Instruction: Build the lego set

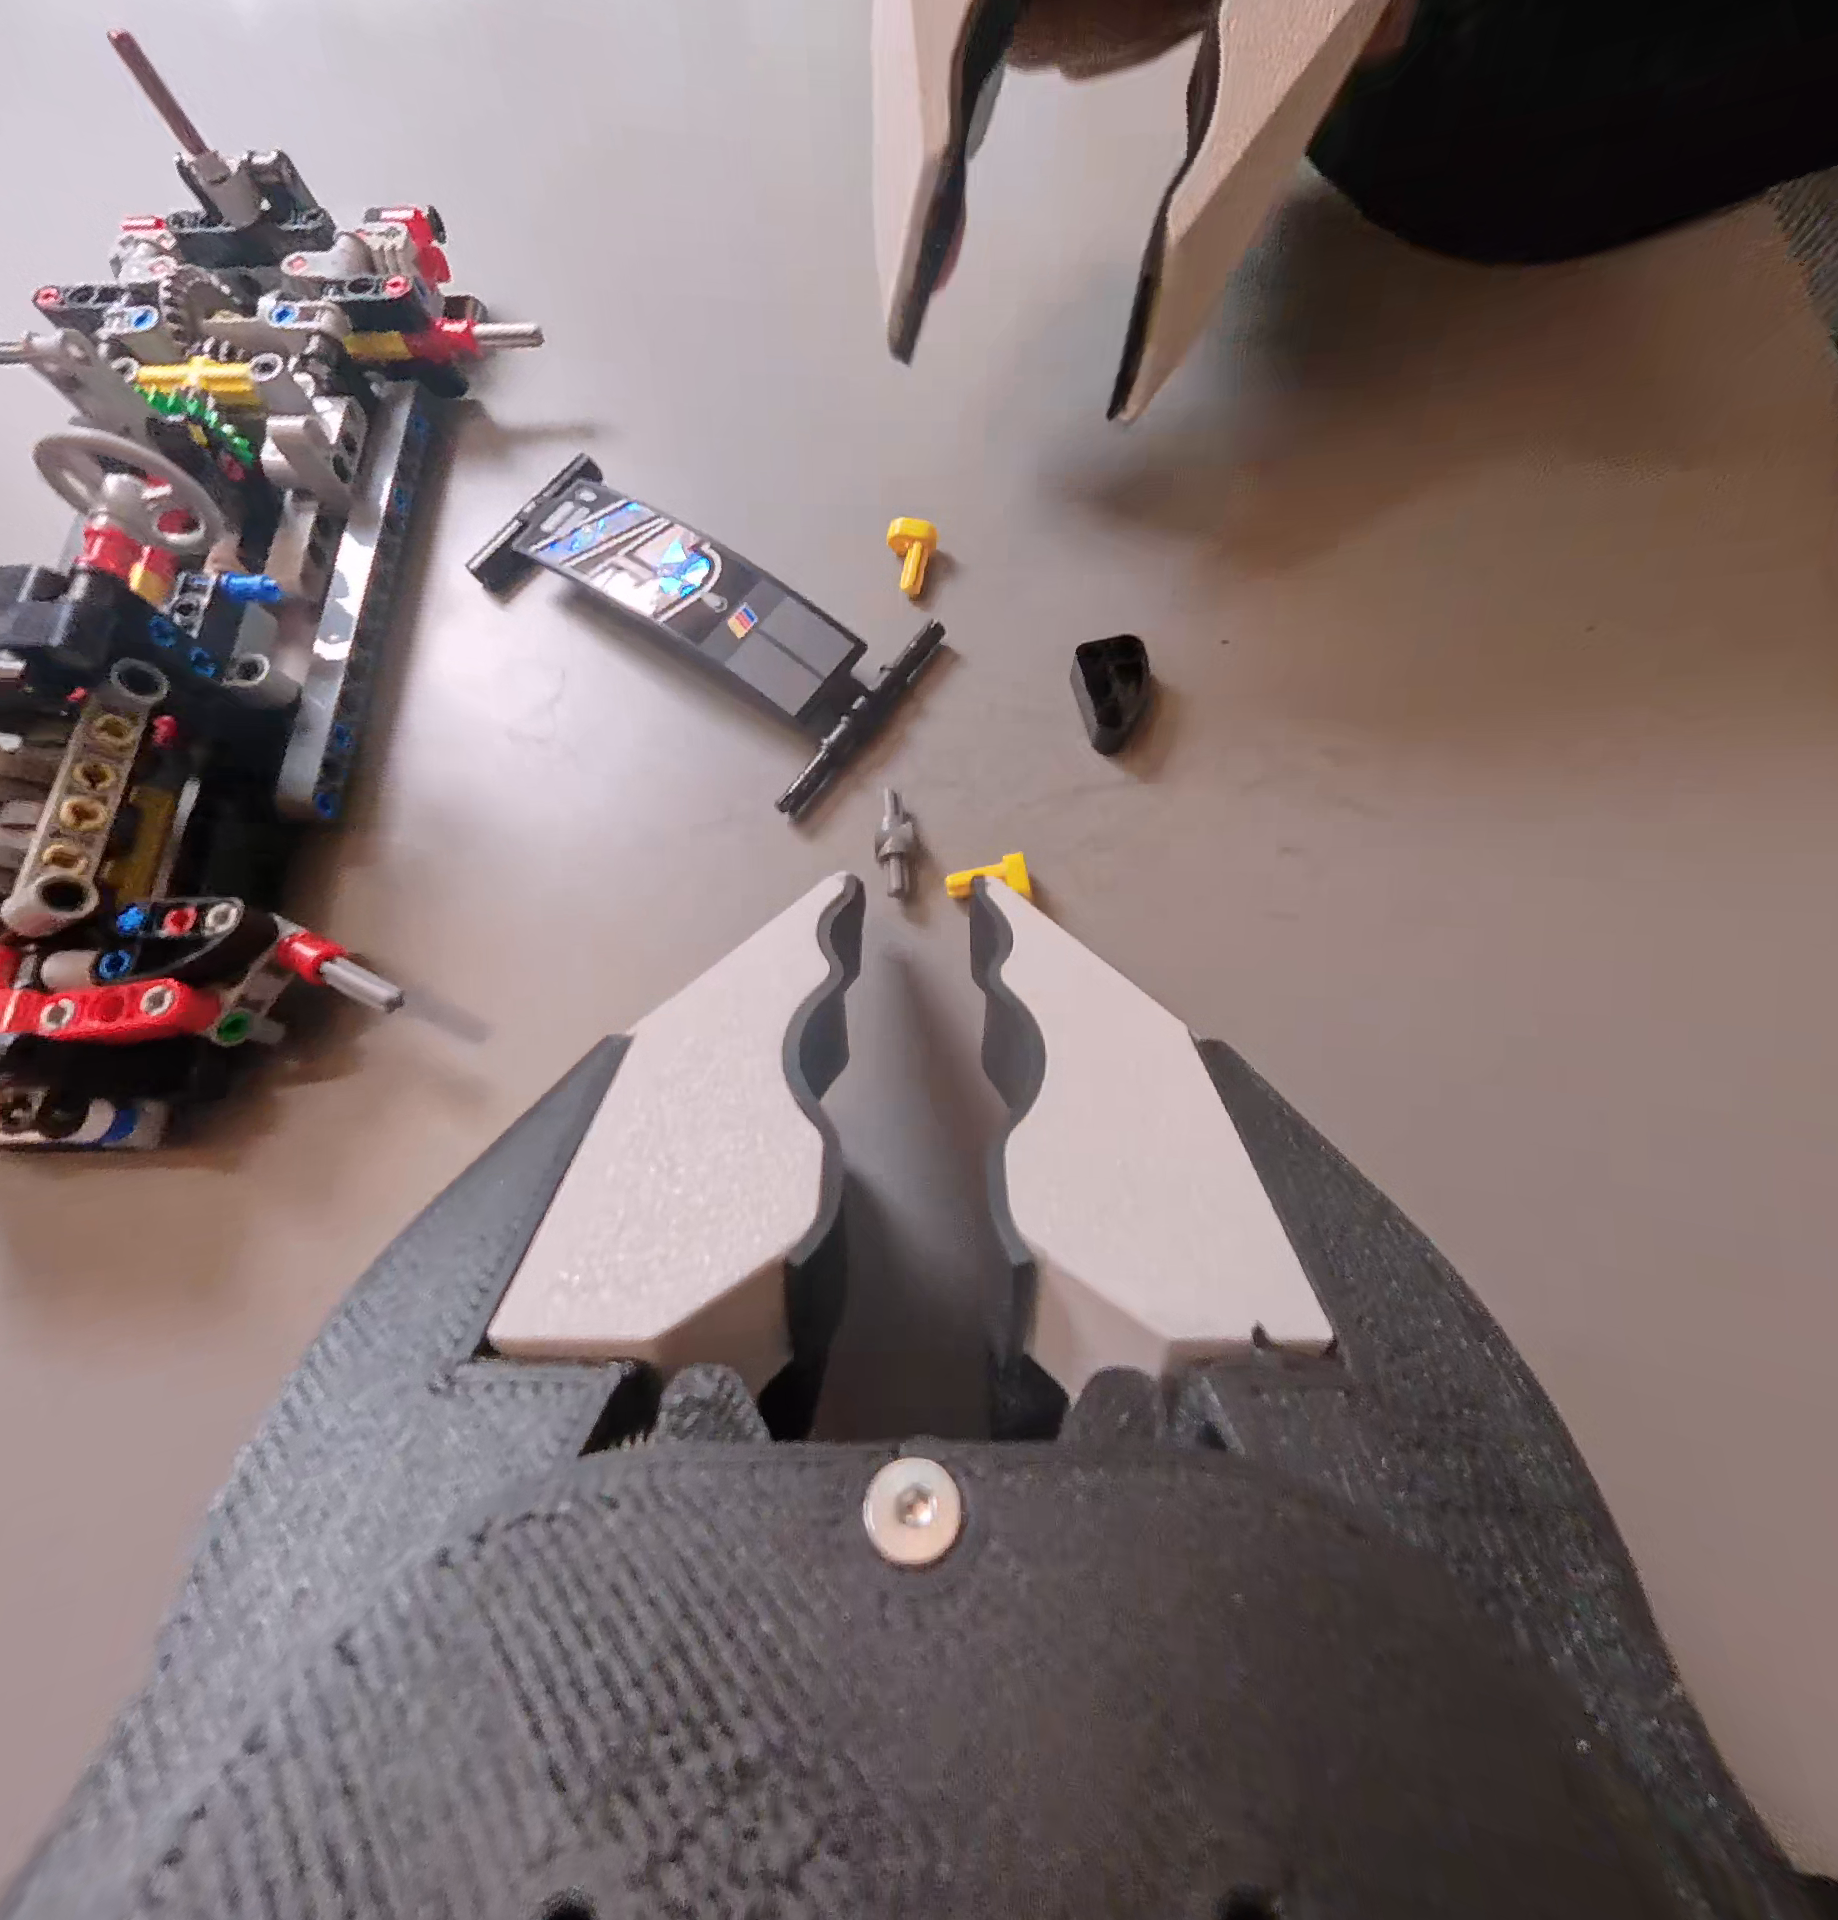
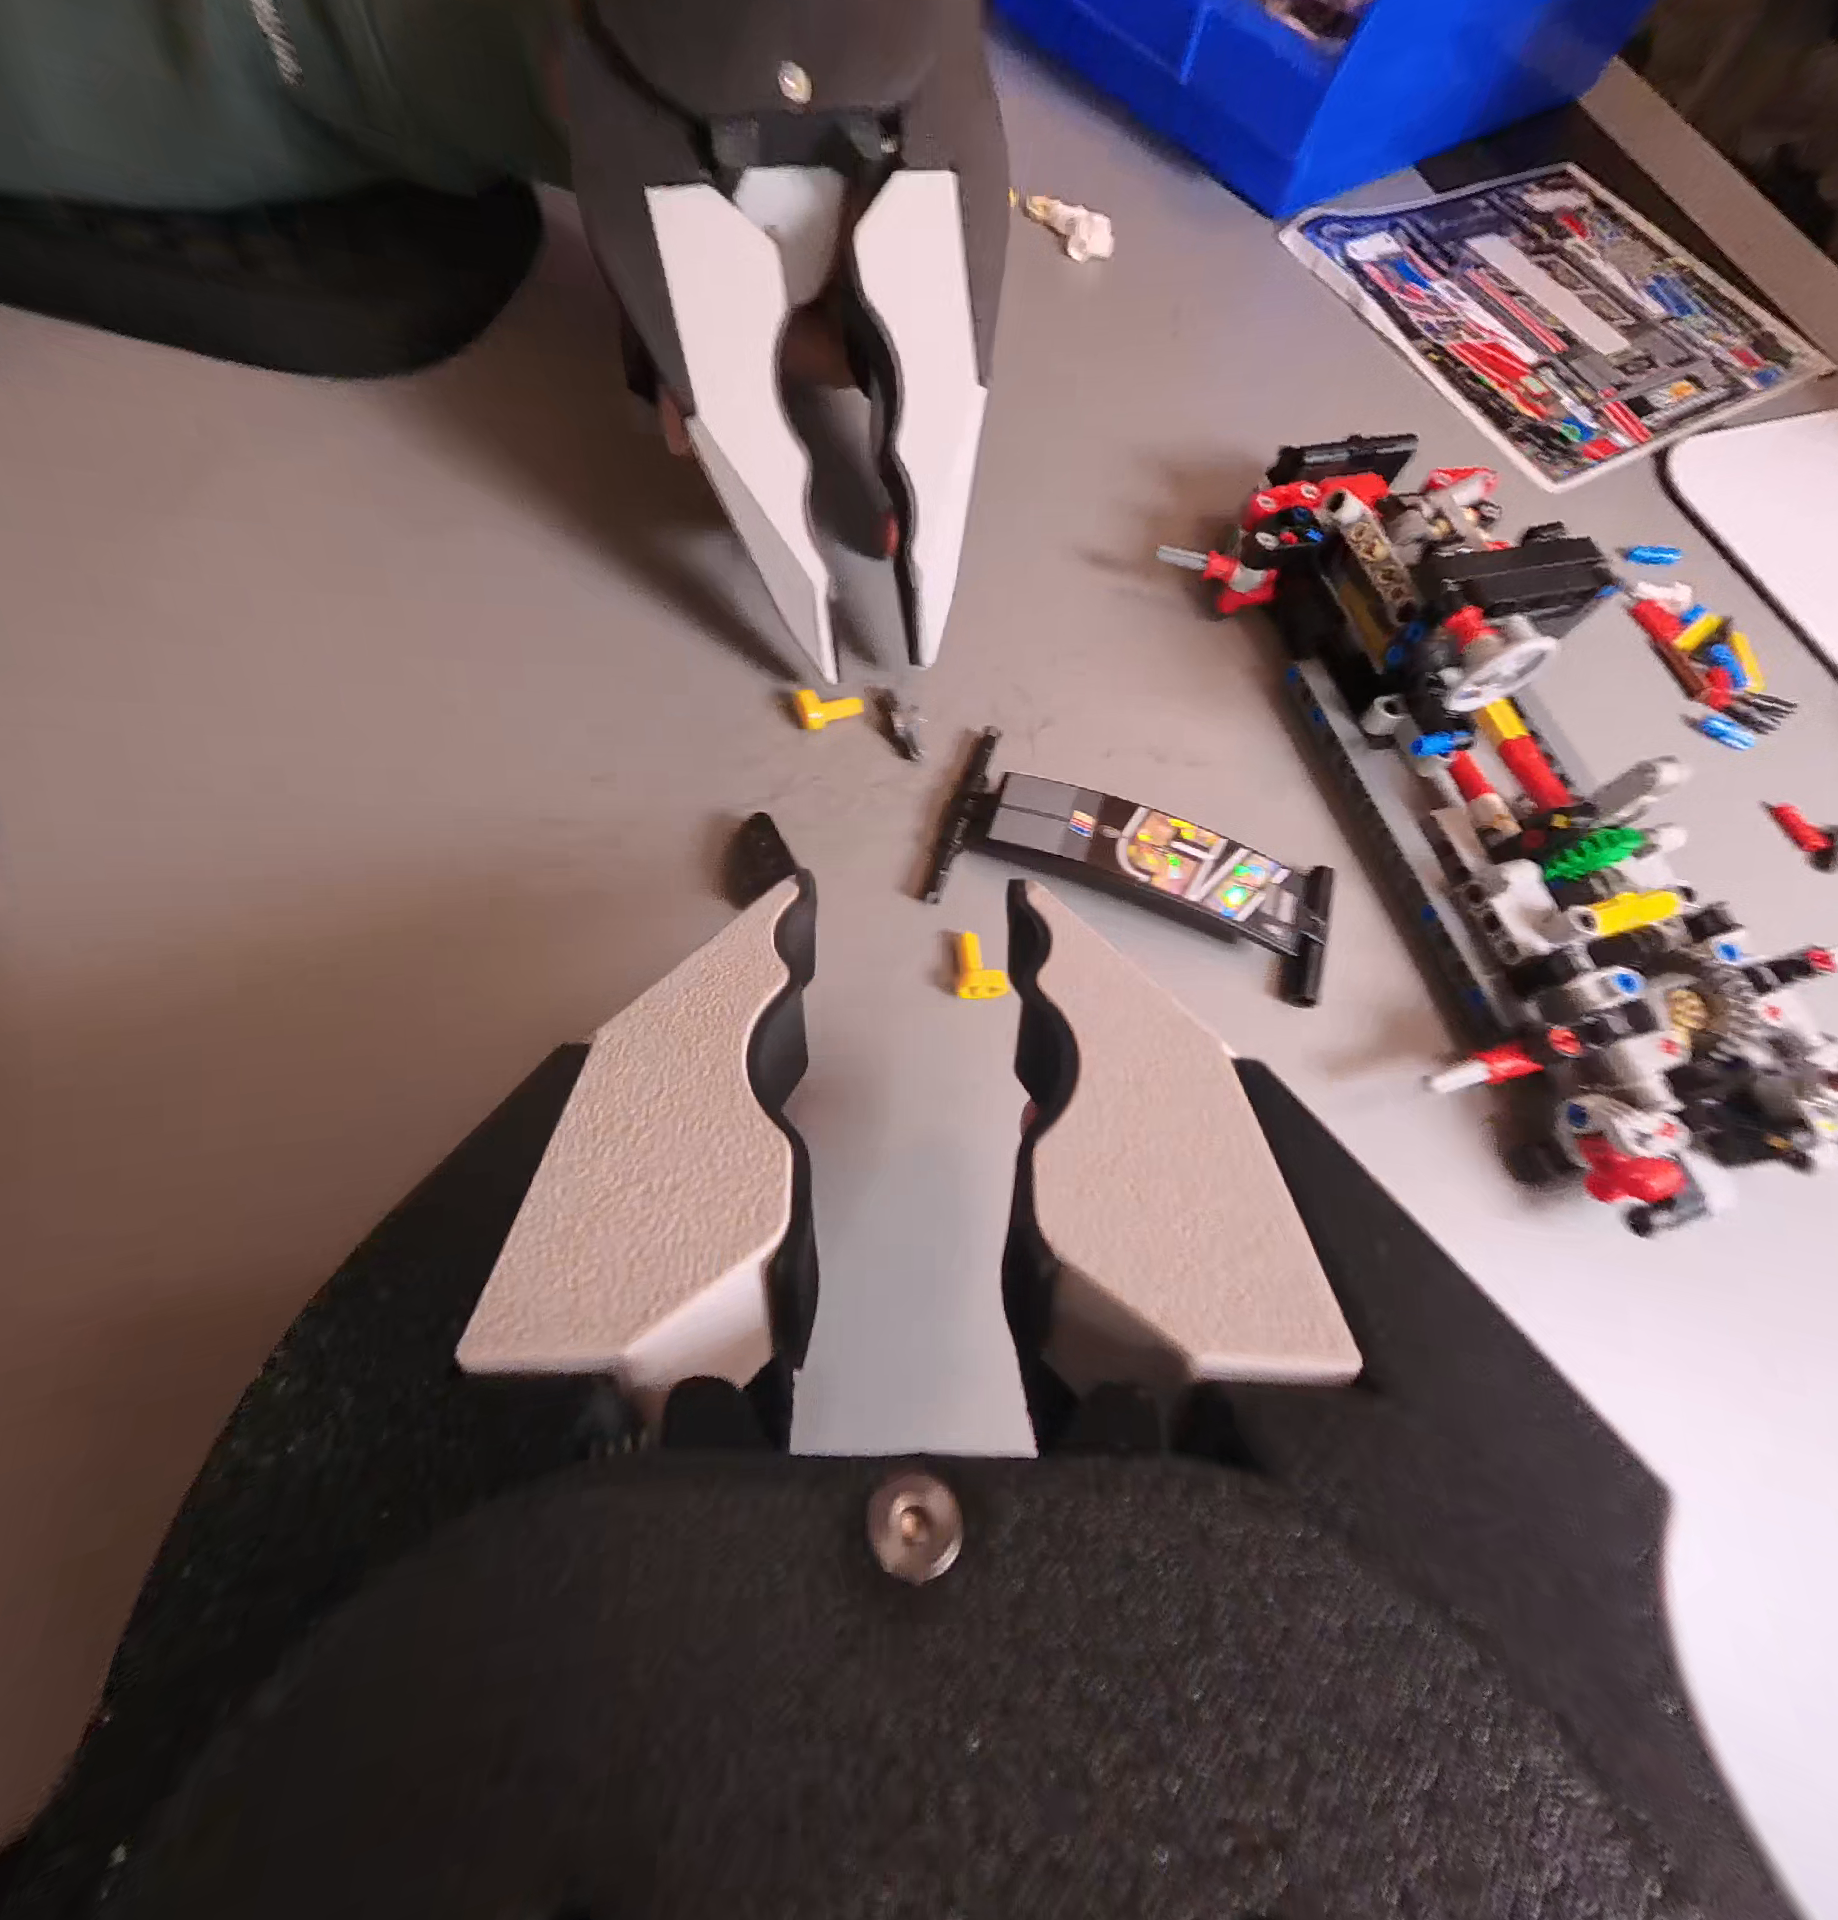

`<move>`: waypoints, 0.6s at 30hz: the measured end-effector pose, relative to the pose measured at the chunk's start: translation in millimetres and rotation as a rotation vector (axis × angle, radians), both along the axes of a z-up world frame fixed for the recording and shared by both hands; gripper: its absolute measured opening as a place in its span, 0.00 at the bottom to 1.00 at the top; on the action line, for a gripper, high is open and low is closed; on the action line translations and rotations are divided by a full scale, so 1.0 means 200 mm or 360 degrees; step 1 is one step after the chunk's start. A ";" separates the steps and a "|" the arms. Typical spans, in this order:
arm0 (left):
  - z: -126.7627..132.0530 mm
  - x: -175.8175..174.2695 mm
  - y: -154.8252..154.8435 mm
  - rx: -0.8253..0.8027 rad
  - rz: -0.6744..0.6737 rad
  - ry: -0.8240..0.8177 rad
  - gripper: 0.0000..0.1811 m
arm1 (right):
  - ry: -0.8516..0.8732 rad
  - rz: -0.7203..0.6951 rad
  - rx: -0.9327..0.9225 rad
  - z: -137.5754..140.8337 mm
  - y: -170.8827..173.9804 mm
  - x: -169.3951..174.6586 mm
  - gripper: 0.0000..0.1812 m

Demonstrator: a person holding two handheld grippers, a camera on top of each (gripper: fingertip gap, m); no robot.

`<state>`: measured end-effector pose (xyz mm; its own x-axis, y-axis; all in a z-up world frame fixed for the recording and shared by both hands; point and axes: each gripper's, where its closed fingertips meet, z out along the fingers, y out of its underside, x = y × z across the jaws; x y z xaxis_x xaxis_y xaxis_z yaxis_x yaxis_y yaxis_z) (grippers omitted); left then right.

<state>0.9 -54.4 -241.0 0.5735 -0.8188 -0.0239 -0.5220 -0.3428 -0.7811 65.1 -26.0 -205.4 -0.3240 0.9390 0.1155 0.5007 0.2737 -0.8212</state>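
Both the left gripper (image 1: 915,894) and the right gripper (image 2: 910,904) are held apart, empty. Between their tips, two yellow pins (image 1: 912,553) (image 1: 988,876), one grey pin (image 1: 897,840), one black wedge (image 1: 1110,691) and one stickered panel (image 1: 686,603) are laid. Beyond, one car chassis (image 2: 1538,831) is seen.

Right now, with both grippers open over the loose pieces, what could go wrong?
1. The left gripper sits between the small grey pin and a yellow connector, and could grab or flick the wrong one.
2. Both grippers converge; the right gripper could collide with it.
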 end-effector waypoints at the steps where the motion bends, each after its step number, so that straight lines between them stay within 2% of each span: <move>1: 0.01 0.02 0.00 0.0010 -0.0010 -0.0010 0.10 | -0.0022 0.0050 -0.0021 -0.02 -0.03 0.01 0.18; 5: 0.05 0.12 -0.04 0.0020 -0.0097 -0.0050 0.10 | -0.0200 0.0252 0.0100 -0.12 -0.15 0.02 0.17; 10: 0.00 0.13 -0.06 -0.0029 -0.0118 -0.0023 0.09 | -0.0360 0.0363 0.0221 -0.21 -0.19 -0.04 0.15; 13: -0.01 0.11 -0.06 -0.0042 -0.0103 -0.0053 0.09 | -0.0399 0.0356 0.0222 -0.22 -0.18 -0.06 0.07; 16: 0.03 0.10 -0.04 0.0002 -0.0074 -0.0115 0.09 | -0.0396 0.0339 0.0157 -0.21 -0.18 -0.05 0.07; 18: 0.06 0.08 -0.01 0.0056 -0.0029 -0.0145 0.11 | -0.0323 0.0258 0.0005 -0.17 -0.18 -0.08 0.07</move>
<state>16.3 -56.7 -228.8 0.5597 -0.8287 -0.0015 -0.4542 -0.3052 -0.8370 49.3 -61.2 -239.5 -0.4871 0.8726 0.0357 0.6044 0.3663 -0.7075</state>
